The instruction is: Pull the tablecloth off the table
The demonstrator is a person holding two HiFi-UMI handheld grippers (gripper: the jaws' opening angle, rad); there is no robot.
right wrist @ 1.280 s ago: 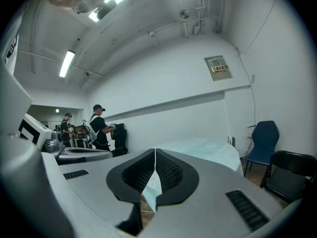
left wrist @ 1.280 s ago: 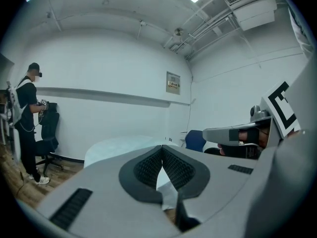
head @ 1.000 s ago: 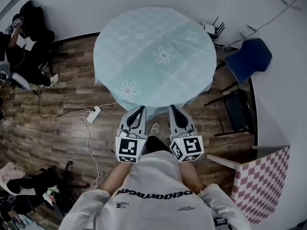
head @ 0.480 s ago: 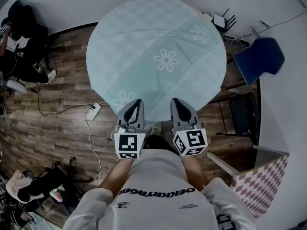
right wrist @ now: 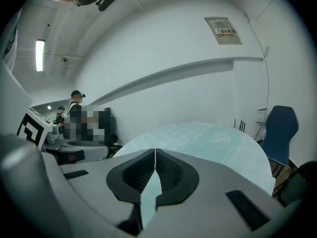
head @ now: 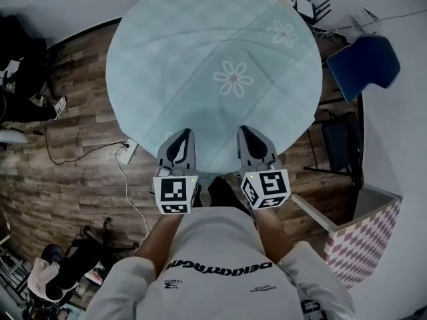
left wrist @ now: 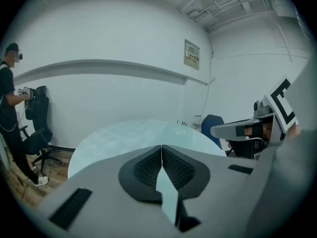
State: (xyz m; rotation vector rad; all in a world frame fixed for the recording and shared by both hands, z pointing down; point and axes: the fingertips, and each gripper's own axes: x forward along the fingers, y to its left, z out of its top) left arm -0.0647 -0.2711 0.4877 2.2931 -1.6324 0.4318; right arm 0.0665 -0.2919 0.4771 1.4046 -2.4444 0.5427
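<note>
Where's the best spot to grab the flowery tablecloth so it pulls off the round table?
Probably its near edge, where the tablecloth folds over the rim by the left tool and right tool. Come from the person's side, one tool each side of the middle. The top lies flat with nothing to pinch. Both tools are shut, so open them first.

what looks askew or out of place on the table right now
Nothing stands out: the tablecloth lies flat and evenly draped, with no bunching or spills, and the left gripper and right gripper are shut by its near edge.
</note>
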